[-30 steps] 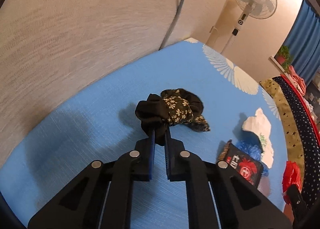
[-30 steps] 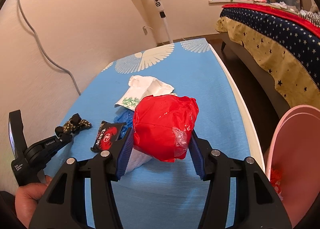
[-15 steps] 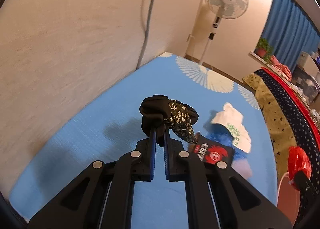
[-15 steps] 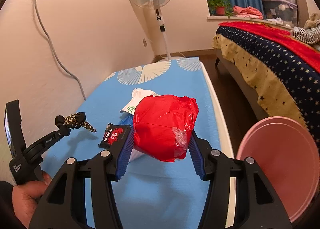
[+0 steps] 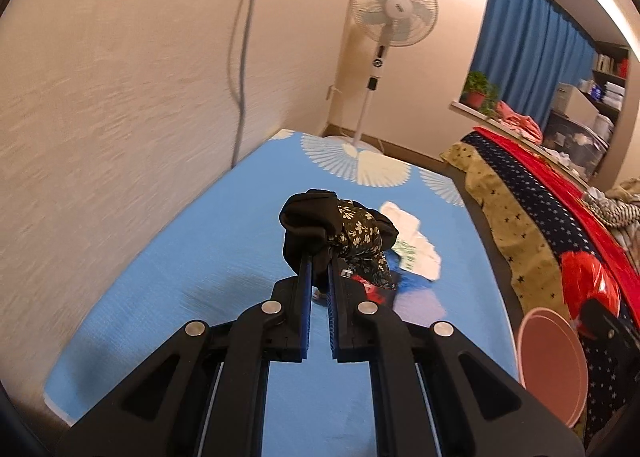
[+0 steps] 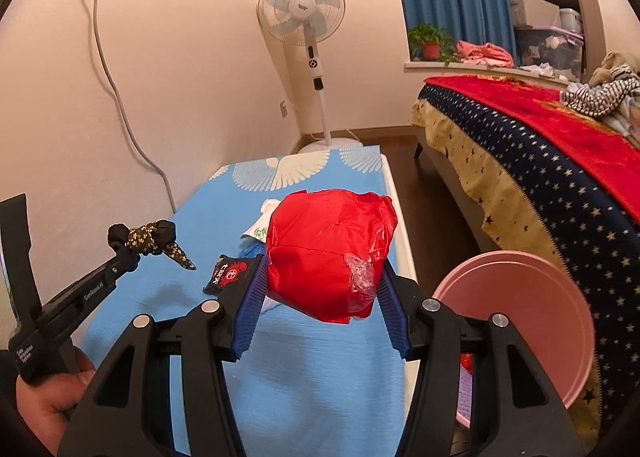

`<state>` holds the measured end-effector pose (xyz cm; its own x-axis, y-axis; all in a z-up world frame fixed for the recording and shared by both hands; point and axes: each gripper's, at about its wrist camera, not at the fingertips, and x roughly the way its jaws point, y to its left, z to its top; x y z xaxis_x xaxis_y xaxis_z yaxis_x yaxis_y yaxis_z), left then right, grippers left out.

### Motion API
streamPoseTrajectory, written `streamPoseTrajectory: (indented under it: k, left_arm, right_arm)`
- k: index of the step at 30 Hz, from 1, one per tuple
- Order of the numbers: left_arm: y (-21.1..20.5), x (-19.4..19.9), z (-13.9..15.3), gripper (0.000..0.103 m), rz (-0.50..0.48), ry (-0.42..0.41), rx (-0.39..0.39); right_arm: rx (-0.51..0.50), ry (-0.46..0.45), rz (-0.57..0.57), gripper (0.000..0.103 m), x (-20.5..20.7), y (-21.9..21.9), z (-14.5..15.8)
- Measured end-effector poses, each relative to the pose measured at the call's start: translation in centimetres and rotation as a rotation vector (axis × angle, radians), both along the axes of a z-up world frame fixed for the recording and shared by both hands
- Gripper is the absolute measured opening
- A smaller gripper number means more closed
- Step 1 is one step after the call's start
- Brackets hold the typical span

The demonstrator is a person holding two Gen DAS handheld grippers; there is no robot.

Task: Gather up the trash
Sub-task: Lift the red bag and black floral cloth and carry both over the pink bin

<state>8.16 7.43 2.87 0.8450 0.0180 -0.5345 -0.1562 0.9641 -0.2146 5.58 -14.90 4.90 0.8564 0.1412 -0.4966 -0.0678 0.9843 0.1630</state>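
I had both loads up off the table point(image 5: 168, 281) at that point. My left hand-held gripper point(image 5: 318, 257) was pinching the black floral cloth scrap point(image 5: 340, 231), fingers pressed nearly together on a fold of it, the rest bunched over the tips with one pointed end drooping toward the pink bin. My right hand-held gripper point(image 6: 320, 289) was clamped wide around the red plastic bundle point(image 6: 330, 253), which filled the whole gap between the pads.

What mattered for the drop was the pink bin point(image 6: 516, 321). It stood on the floor off the table's edge, between table and bed point(image 6: 540, 145), its mouth tilted toward me. From the right wrist view the red bundle sat just beside the bin's rim, on the table side and higher than it, so I judged the right hand was clearly nearer. The cloth scrap hung well apart from the bin, out over the table toward the wall. It would have to cross the whole table to get there.

Still lying on the table between cloth scrap and bin were a black snack wrapper point(image 6: 230, 271), a white crumpled paper point(image 5: 416, 245) and something blue point(image 5: 412, 281) under it that I could not identify
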Motion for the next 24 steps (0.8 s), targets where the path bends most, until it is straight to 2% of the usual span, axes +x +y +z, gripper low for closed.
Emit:
streamPoseTrajectory:
  k: [10,24]
  left_arm:
    - [-2.5,-1.8,0.9,0.007,-0.091,-0.038,0.031]
    - [-4.5,-1.9,0.7,0.007,-0.148,-0.048,0.037]
  right_arm:
    - [-0.021,-0.027,-0.058,0.053,-1.7,-2.0,1.2]
    - [-0.022,-0.040,-0.145,0.053,-2.9,-4.2,2.3]
